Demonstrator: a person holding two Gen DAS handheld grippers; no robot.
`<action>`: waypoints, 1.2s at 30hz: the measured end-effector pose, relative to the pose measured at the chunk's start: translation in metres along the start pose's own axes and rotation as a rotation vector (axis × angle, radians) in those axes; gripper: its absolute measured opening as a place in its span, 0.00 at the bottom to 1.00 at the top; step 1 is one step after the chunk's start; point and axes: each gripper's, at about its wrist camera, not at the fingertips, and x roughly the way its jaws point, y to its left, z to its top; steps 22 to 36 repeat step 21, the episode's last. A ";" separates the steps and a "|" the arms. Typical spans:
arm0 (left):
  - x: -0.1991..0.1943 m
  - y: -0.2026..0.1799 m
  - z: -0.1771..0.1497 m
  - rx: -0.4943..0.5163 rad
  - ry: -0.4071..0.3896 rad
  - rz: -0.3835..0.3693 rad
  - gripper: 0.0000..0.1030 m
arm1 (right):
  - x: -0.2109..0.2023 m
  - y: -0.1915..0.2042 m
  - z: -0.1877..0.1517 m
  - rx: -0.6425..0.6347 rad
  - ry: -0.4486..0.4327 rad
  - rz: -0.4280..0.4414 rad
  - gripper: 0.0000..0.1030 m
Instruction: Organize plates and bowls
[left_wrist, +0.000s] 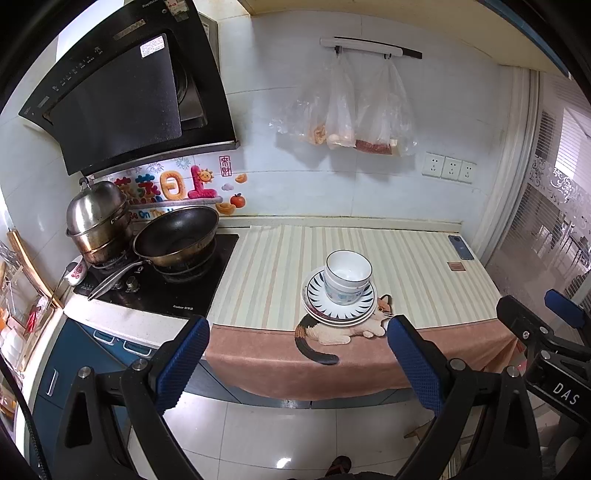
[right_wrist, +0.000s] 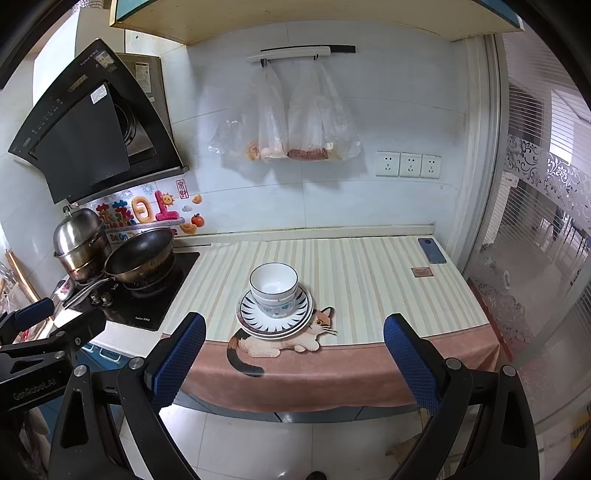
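Note:
White bowls (left_wrist: 348, 275) sit nested on a stack of plates (left_wrist: 338, 314), the top one with a blue ray pattern. The stack stands near the front edge of the striped counter mat (left_wrist: 406, 266), over a cat picture. It also shows in the right wrist view, bowls (right_wrist: 273, 284) on plates (right_wrist: 275, 325). My left gripper (left_wrist: 297, 362) is open and empty, held back from the counter over the floor. My right gripper (right_wrist: 293, 360) is open and empty, also in front of the counter. The right gripper shows at the right edge of the left wrist view (left_wrist: 546, 325).
A stove (left_wrist: 166, 280) with a black wok (left_wrist: 177, 236) and a steel pot (left_wrist: 98, 218) is at the left. A phone (left_wrist: 461, 247) and a small brown card (left_wrist: 456, 266) lie at the counter's far right. Plastic bags (left_wrist: 351, 110) hang on the wall. A glass door is at the right.

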 end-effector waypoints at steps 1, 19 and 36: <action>0.000 0.000 0.000 -0.002 -0.001 -0.001 0.96 | 0.000 0.000 0.000 0.001 0.001 0.001 0.96; -0.004 -0.005 0.000 -0.005 -0.013 0.003 0.96 | 0.001 -0.002 0.001 0.004 0.008 0.002 0.96; -0.003 -0.005 0.000 -0.005 -0.014 0.000 0.96 | 0.002 -0.002 0.001 0.004 0.010 0.002 0.96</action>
